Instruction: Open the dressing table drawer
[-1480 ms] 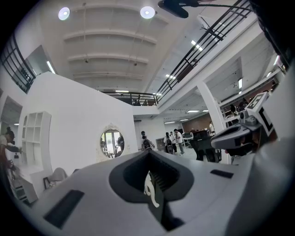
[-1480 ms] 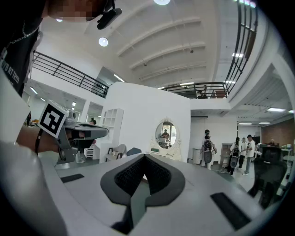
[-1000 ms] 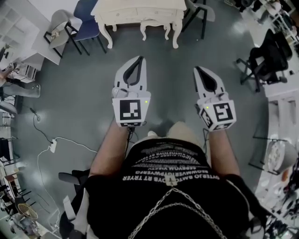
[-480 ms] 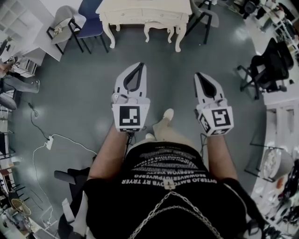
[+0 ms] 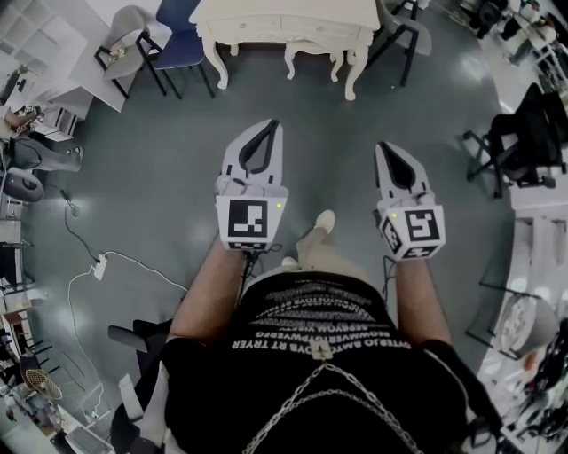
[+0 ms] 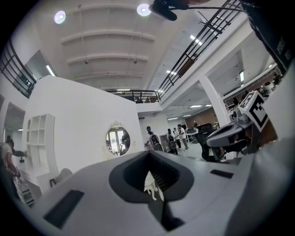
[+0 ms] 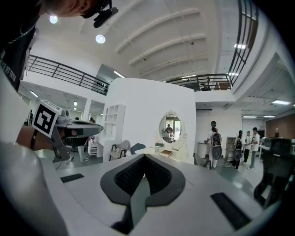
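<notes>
Marker cubes (image 5: 248,219) printed with black-and-white squares top the white plastic left gripper (image 5: 272,124) and right gripper (image 5: 382,145). Both have their jaws pressed together on nothing, leaving a teardrop gap lined with ribbed dark pads (image 7: 125,177). White lettering on the black shirt (image 5: 319,355) is upside down and unreadable, and the drawer (image 5: 256,30) of the cream, curvy-legged dressing table (image 5: 284,11) lies well ahead across the glossy grey floor (image 5: 160,151).

cream dressing table (image 5: 286,12), drawer (image 5: 266,31) closed

The dressing table (image 5: 286,25) stands ahead, chairs (image 5: 131,31) at its left.
</notes>
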Available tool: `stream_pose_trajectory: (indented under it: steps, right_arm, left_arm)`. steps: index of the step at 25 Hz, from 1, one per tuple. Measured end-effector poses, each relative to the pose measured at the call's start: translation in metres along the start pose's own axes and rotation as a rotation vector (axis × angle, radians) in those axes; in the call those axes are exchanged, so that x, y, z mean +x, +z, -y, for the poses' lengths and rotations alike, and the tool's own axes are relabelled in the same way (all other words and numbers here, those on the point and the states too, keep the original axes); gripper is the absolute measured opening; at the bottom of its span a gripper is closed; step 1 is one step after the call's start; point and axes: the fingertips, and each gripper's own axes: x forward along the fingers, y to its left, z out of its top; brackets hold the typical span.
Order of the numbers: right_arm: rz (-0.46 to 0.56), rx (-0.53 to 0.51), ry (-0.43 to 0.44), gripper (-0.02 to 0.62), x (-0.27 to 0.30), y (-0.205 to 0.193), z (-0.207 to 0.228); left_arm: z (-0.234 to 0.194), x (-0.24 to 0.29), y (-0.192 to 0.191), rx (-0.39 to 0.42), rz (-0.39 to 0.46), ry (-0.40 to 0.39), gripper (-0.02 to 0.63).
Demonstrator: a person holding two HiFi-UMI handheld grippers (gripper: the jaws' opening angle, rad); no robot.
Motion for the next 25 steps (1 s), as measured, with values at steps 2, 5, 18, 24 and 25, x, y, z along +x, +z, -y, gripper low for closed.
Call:
stream_pose_trajectory:
  steps: [2,5,18,24,25]
  right_arm:
    - [-0.001,0.005,0.004,0.002,0.013,-0.001,0.008]
    - [0.0,0.017,0.006,0.002,0.032,-0.001,0.022]
    - [-0.03,0.039,-0.015,0.002,0.096,-0.01,0.086]
    - [-0.051,0.037,-0.016,0.002,0.117,-0.016,0.11]
    - [-0.05,0.037,-0.017,0.002,0.12,-0.016,0.114]
  left_arm:
    - [-0.004,0.016,-0.005,-0.005,-0.013,-0.004,0.003]
    - [-0.01,0.041,-0.009,-0.001,-0.025,-0.009,0.003]
    - [-0.018,0.145,-0.015,-0.021,-0.019,-0.051,0.005]
    - [-0.016,0.181,-0.028,-0.015,-0.052,-0.075,0.003]
    - [-0.016,0.187,-0.028,-0.013,-0.052,-0.076,0.004]
